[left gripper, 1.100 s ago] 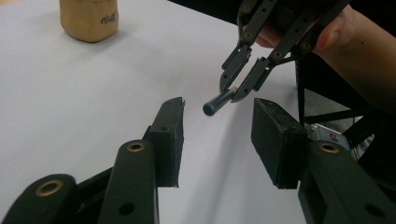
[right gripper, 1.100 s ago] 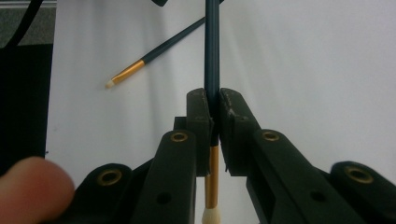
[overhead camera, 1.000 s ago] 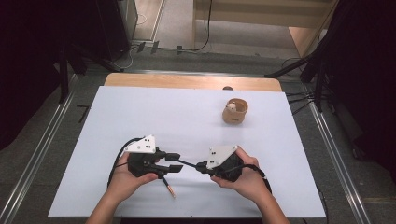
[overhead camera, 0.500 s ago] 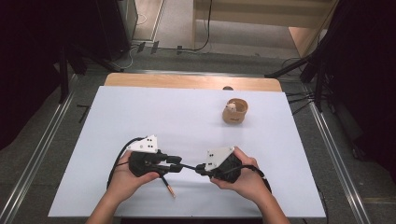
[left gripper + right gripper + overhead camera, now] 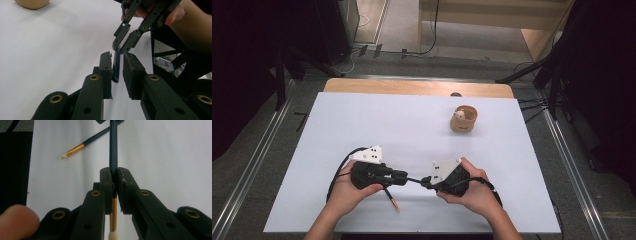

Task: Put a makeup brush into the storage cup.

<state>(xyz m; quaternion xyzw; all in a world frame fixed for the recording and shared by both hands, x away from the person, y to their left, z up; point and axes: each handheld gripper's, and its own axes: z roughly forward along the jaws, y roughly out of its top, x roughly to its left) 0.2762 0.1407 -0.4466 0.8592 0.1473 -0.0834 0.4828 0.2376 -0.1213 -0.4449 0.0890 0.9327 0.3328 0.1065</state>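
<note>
A thin brush (image 5: 113, 145) with a dark blue handle, a gold ferrule and a white tip is clamped in my right gripper (image 5: 115, 171), tip end toward the camera. In the high view the brush (image 5: 414, 179) bridges the two grippers near the table's front edge. My left gripper (image 5: 117, 56) stands open, its jaws on either side of the handle's free end (image 5: 116, 65) with a gap on the right side. Facing it, the right gripper (image 5: 121, 47) is shut on the same handle. In the high view, the left gripper (image 5: 404, 177) and right gripper (image 5: 424, 181) nearly meet.
A second, similar brush (image 5: 392, 199) lies on the white table (image 5: 387, 125) just in front of the left hand, and it appears in the right gripper view (image 5: 90, 140) too. A small wooden cup (image 5: 463, 119) stands at the back right.
The right gripper has edged slightly left toward the left gripper. Little else has moved.
</note>
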